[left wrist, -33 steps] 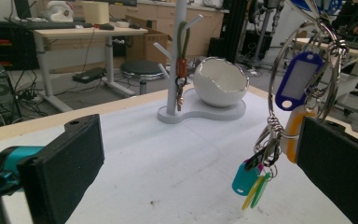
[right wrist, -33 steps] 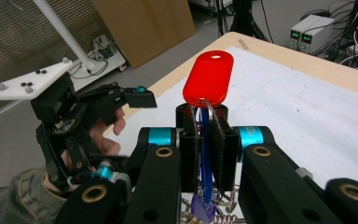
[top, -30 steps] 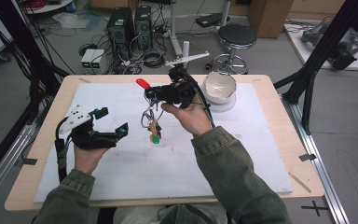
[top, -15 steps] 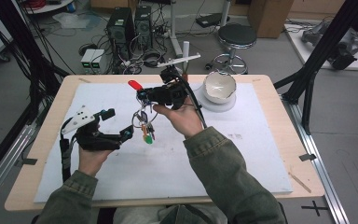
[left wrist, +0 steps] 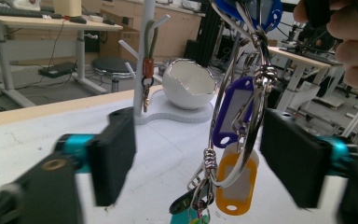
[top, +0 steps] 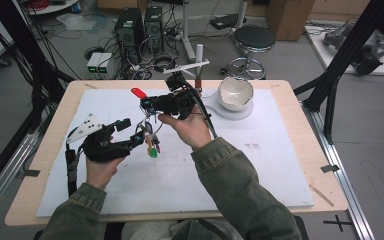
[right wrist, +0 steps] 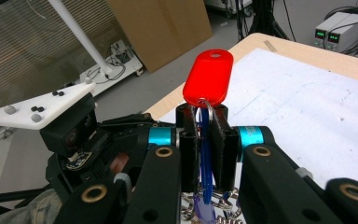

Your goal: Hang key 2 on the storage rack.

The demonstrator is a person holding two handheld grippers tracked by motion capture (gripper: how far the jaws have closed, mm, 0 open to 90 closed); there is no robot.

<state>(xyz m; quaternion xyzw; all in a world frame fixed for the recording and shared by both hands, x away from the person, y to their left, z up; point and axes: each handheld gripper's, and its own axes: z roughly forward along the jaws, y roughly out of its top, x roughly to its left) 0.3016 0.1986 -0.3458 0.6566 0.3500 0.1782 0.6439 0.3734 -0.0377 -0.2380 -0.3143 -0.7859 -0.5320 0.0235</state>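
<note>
The right gripper was clamped on a bunch of key tags, holding it above the white mat near the table's middle, its red tag sticking up past the jaws. The left gripper had just been closing, its pads either side of the hanging tags, not yet pressing. The bowl stood well apart by the far edge.
</note>
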